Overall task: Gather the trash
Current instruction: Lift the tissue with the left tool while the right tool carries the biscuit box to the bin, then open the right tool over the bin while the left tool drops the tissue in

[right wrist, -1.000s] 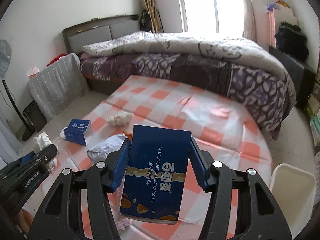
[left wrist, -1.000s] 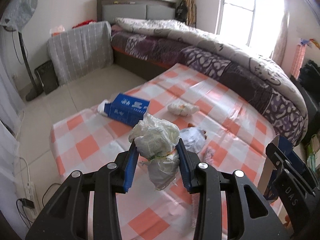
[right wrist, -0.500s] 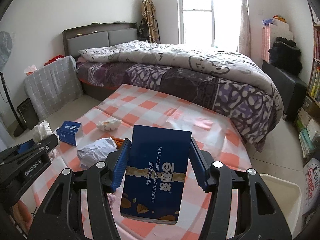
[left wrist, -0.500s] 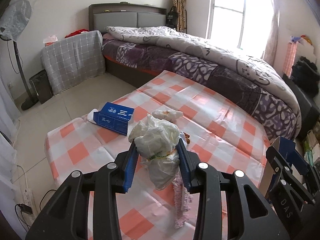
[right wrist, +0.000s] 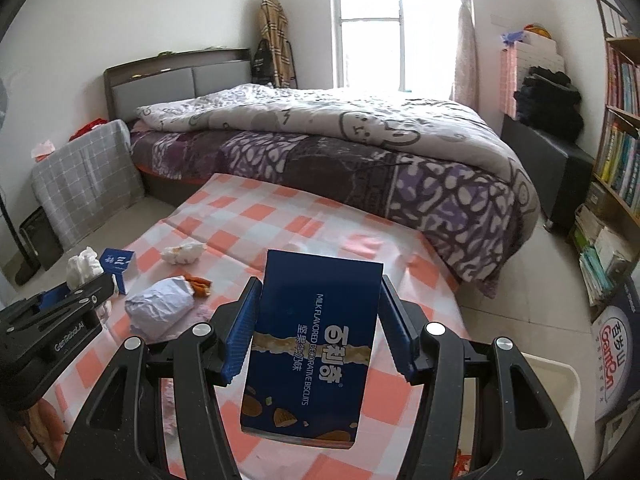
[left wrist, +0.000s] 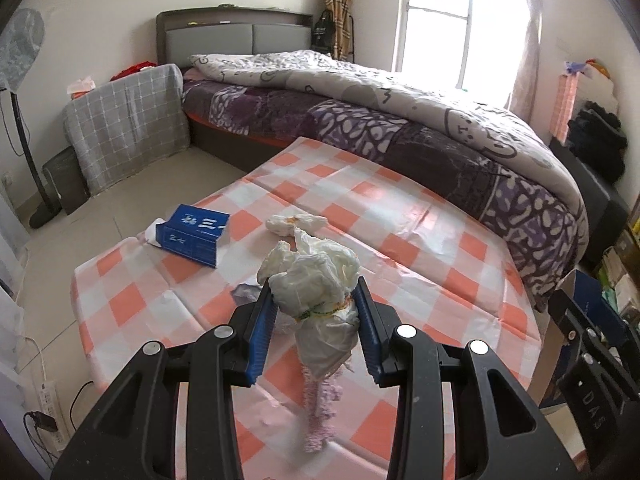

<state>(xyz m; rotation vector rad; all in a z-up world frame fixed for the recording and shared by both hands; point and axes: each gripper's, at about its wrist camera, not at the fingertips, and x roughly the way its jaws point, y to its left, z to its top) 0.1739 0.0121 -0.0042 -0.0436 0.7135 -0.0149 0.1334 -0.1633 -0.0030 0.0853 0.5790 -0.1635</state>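
My left gripper [left wrist: 316,300] is shut on a crumpled white plastic bag [left wrist: 316,280] and holds it above the checked table [left wrist: 400,232]. My right gripper [right wrist: 316,308] is shut on a dark blue biscuit box [right wrist: 312,344], held upright above the table's right side. On the table lie a small blue carton [left wrist: 194,232], a crumpled white tissue [left wrist: 294,222] and a grey-white paper wad [right wrist: 160,306] with an orange scrap [right wrist: 200,284] beside it. A white bin [right wrist: 552,396] stands low at the right in the right wrist view.
A bed with a purple and grey quilt [left wrist: 400,120] runs behind the table. A bookshelf [right wrist: 616,140] stands at the right. A pink fluffy strip [left wrist: 318,412] lies on the table below the bag. A fan [left wrist: 20,60] and a grey-covered unit [left wrist: 124,120] stand at the left.
Both grippers have lifted and drawn back from the table with their loads still held. The views now take in more of the room.
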